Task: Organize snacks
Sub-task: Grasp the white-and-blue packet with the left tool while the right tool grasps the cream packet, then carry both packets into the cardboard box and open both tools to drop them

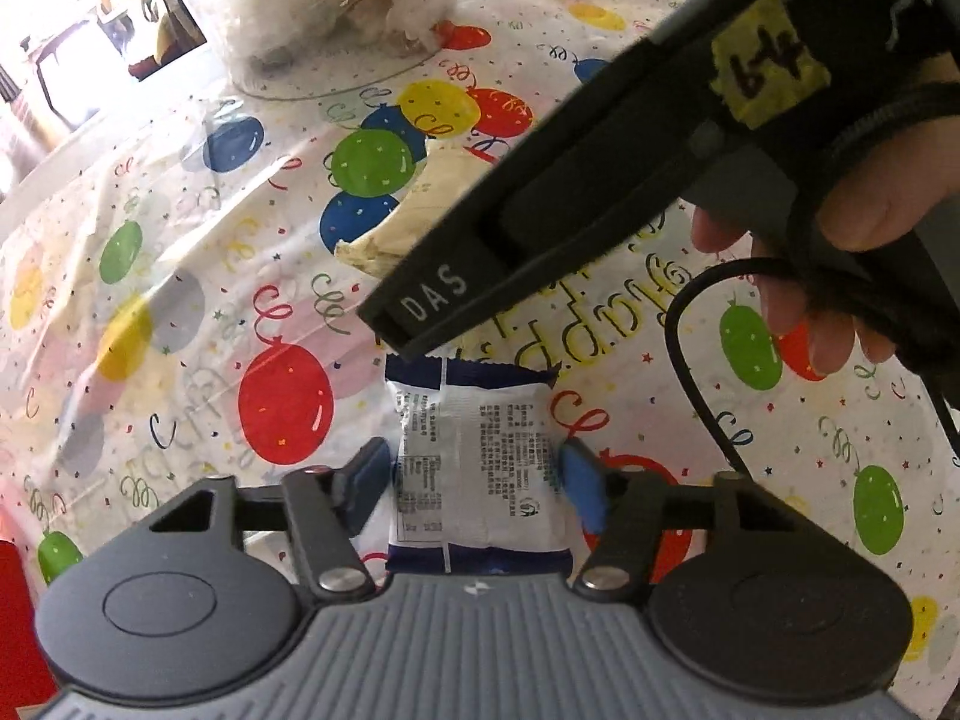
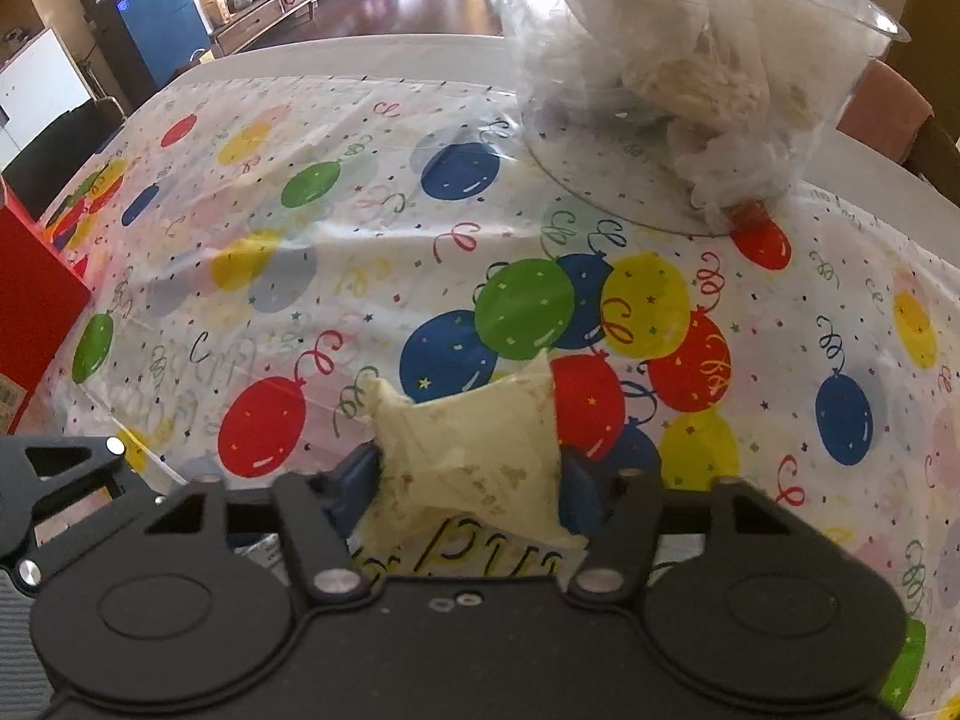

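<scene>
Left gripper (image 1: pixel 477 480): narrow, blue pads pressed on both sides of a white packet (image 1: pixel 480 456) with blue crimped ends and fine print on its back; the packet sits between the fingers, its far end reaching toward 12 o'clock over the balloon cloth (image 1: pixel 180 312). Right gripper (image 2: pixel 471 483): narrow, clamped on a cream packet (image 2: pixel 474 456), wrinkled and unmarked as far as can be read, held just above the cloth (image 2: pixel 336 276). In the left wrist view the right gripper's black body enters from 2 o'clock, lettered "DAS" and tagged with a yellow label; its tip lies over the far end of the white packet, and whether they touch cannot be told. The cream packet (image 1: pixel 414 210) shows behind that body at 12 o'clock. The right hand (image 1: pixel 840 228) grips the handle at 3 o'clock, a black cable looping below. A clear bowl (image 2: pixel 690 60) holding pale wrapped snacks stands on the cloth at 1 o'clock in the right wrist view, well apart from the cream packet. A red box (image 2: pixel 30 312) stands at 9 o'clock.
</scene>
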The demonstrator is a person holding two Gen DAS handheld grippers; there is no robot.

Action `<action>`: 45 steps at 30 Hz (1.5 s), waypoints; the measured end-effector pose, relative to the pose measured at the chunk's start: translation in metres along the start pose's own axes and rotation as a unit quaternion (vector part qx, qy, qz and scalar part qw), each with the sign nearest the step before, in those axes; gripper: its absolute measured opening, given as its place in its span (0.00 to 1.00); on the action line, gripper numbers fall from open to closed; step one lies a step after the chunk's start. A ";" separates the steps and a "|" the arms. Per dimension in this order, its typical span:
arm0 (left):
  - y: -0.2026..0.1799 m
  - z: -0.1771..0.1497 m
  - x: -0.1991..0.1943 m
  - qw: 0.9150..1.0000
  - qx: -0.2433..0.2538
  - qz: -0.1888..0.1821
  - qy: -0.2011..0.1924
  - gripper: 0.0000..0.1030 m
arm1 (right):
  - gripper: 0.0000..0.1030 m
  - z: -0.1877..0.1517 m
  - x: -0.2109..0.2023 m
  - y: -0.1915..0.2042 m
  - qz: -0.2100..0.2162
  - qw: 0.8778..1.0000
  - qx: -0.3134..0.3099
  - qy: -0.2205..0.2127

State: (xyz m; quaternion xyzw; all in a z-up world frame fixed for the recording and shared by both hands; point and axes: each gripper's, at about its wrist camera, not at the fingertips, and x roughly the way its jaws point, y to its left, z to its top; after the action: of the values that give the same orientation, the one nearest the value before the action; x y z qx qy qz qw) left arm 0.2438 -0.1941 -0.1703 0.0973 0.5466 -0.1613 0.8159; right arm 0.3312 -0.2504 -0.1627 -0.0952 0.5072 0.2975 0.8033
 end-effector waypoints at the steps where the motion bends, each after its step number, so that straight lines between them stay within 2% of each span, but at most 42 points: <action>1: 0.000 0.000 -0.001 1.000 -0.002 0.000 -0.001 0.49 | 0.57 -0.001 -0.001 0.001 -0.002 1.000 -0.002 -0.001; 9: 0.006 -0.005 -0.007 1.000 -0.027 -0.007 -0.005 0.47 | 0.53 -0.010 -0.011 0.007 -0.032 0.999 -0.007 -0.014; 21: 0.028 -0.032 -0.039 0.996 -0.079 -0.016 -0.025 0.47 | 0.52 -0.033 -0.050 0.014 -0.024 0.999 0.014 -0.028; 32: 0.049 -0.058 -0.098 0.992 -0.109 -0.011 -0.062 0.47 | 0.52 -0.046 -0.097 0.049 -0.018 0.999 0.007 -0.038; 45: 0.106 -0.104 -0.183 0.985 -0.141 -0.001 -0.103 0.47 | 0.53 -0.047 -0.145 0.124 -0.001 0.998 -0.014 -0.063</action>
State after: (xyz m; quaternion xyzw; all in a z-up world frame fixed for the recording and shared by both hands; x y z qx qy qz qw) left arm 0.1293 -0.0316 -0.0437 -0.0365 0.4767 -0.0924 0.8734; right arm 0.1796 -0.2272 -0.0395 -0.0878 0.4517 0.3092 0.8322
